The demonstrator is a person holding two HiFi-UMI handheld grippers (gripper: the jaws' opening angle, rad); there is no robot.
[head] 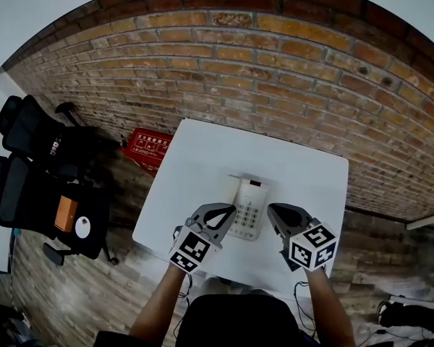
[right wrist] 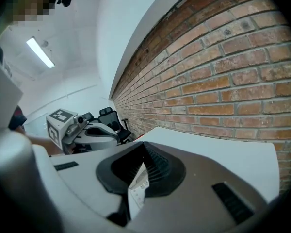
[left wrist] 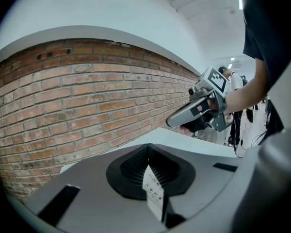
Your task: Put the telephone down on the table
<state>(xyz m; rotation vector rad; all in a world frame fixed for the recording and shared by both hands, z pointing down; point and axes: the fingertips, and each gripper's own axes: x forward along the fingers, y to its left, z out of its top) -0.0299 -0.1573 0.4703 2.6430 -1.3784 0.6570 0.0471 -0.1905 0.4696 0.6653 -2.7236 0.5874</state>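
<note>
We judge the white plastic push-button telephone (head: 247,208) light, rigid and slippery, best pinched by its long sides, while our left gripper (head: 228,212) and right gripper (head: 273,212) flank it fully closed, holding nothing.

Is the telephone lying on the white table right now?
Yes, the head view shows the telephone lying flat, keypad up, on the white table.

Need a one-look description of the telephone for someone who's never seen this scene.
Find the white table against the brick wall. Near its front edge, between the left gripper and right gripper, is the telephone: a white desk set with a keypad and small dark display, the only object with buttons there.
</note>
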